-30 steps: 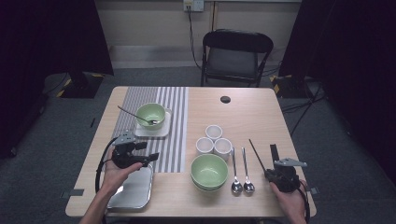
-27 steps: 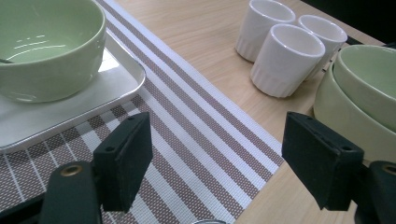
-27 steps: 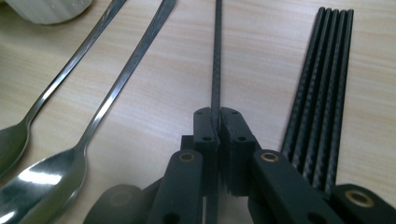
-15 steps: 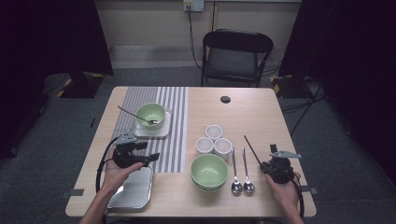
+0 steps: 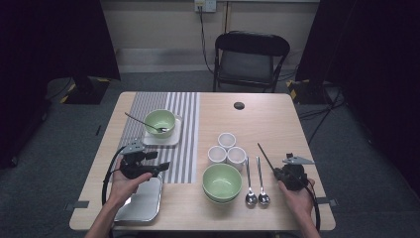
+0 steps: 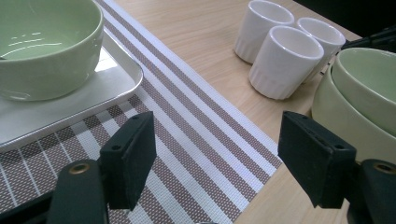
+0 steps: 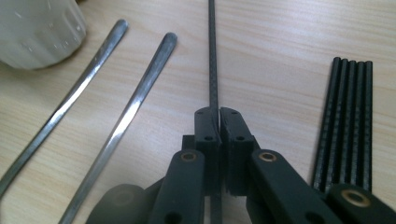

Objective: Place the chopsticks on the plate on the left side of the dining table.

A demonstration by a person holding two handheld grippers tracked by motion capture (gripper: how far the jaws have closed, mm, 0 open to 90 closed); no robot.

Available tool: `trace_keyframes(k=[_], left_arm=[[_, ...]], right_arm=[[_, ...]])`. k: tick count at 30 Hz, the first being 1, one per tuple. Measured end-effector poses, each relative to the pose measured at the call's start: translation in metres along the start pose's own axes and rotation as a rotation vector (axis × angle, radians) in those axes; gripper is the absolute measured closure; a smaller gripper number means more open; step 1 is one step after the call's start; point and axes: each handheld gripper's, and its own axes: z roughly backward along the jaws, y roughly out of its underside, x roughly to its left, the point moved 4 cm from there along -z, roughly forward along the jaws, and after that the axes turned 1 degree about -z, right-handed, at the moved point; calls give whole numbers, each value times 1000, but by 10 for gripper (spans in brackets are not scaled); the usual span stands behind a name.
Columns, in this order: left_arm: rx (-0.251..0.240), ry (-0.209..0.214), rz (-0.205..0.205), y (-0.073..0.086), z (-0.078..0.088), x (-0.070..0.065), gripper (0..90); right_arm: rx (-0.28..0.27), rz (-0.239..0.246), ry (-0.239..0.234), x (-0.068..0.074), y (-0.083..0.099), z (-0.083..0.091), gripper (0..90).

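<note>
- Your right gripper (image 7: 218, 112) was clamped on 1 black chopstick (image 7: 213, 56), pinched near its end so the stick ran straight up the frame, free to be laid down.
- In the high view that chopstick (image 5: 265, 156) slanted toward the upper left from your right gripper (image 5: 288, 174), just right of the 2 spoons (image 5: 256, 178).
- The remaining chopsticks (image 7: 345, 116) lay bundled at the right edge.
- Your left gripper (image 6: 215, 154) stood wide open (nothing between its jaws), hovering over the striped mat (image 6: 196, 126), likely waiting its turn.
</note>
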Motion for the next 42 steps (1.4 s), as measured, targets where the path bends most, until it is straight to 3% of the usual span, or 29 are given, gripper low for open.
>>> trace_keyframes(k=[5, 16, 20, 27, 30, 36, 42], left_arm=[[17, -6, -15, 1, -2, 0, 251], [30, 17, -34, 0, -4, -9, 257], [28, 58, -26, 0, -3, -12, 275], [18, 81, -14, -2, -4, -17, 262], [3, 81, -10, -3, -5, -18, 257], [-36, 121, -19, -8, -3, -22, 222], [-51, 89, -41, -13, -2, -24, 227]], right_arm=[[-72, -36, -13, -4, -7, 14, 866], [-139, -60, -55, 0, -12, 31, 866], [-164, -49, -82, 5, -16, 37, 866], [-213, -39, -108, 12, -26, 53, 866], [-240, -34, -119, 16, -31, 60, 866], [-265, -10, -156, 28, -43, 65, 866], [-285, 9, -193, 43, -49, 70, 866]])
